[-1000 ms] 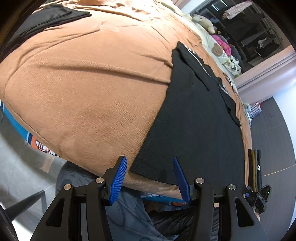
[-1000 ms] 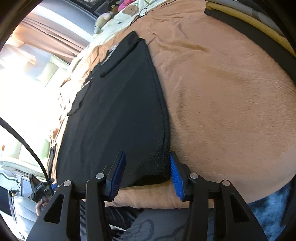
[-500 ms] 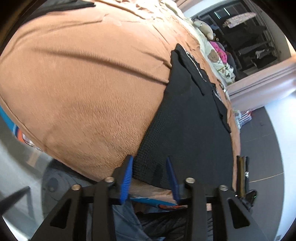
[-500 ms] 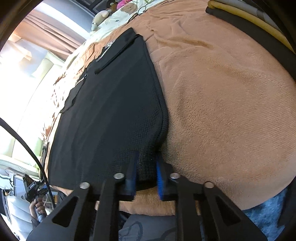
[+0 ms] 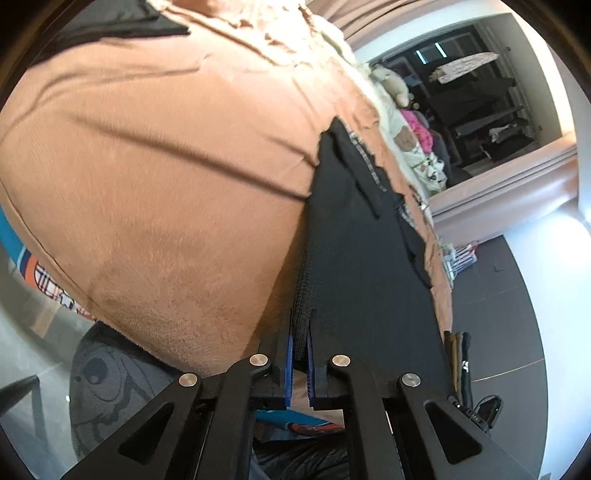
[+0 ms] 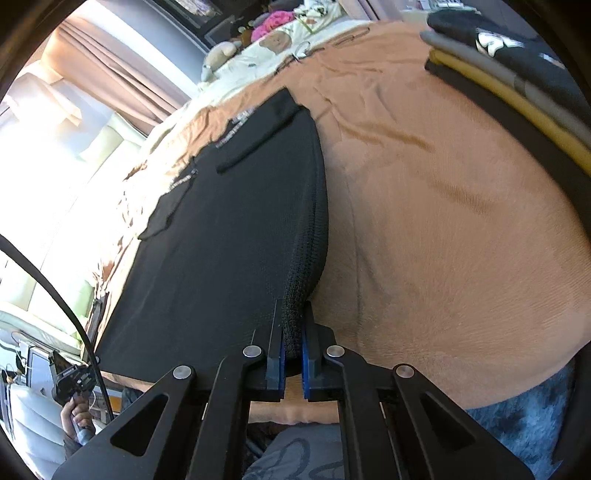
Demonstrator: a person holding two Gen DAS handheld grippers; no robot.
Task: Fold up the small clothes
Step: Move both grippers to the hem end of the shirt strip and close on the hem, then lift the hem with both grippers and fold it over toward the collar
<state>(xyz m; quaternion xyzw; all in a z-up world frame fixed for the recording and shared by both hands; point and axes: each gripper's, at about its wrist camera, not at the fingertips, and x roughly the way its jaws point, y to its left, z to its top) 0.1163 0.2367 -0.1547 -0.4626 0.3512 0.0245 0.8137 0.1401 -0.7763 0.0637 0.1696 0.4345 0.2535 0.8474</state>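
A black knit garment lies spread flat on an orange-brown blanket; it also shows in the right wrist view. My left gripper is shut on the garment's near left corner, the blue pads pinching the hem. My right gripper is shut on the near right corner, with the fabric bunched and lifted a little between the pads. Both corners sit at the bed's near edge. The garment's far end with printed lettering lies flat.
A stack of folded clothes lies on the blanket at the far right in the right wrist view, and shows as a thin edge in the left wrist view. Another dark garment lies far left. Soft toys sit at the head.
Both grippers have closed from open onto the garment's near corners. Each has moved forward and the pinched hem has risen slightly off the blanket.
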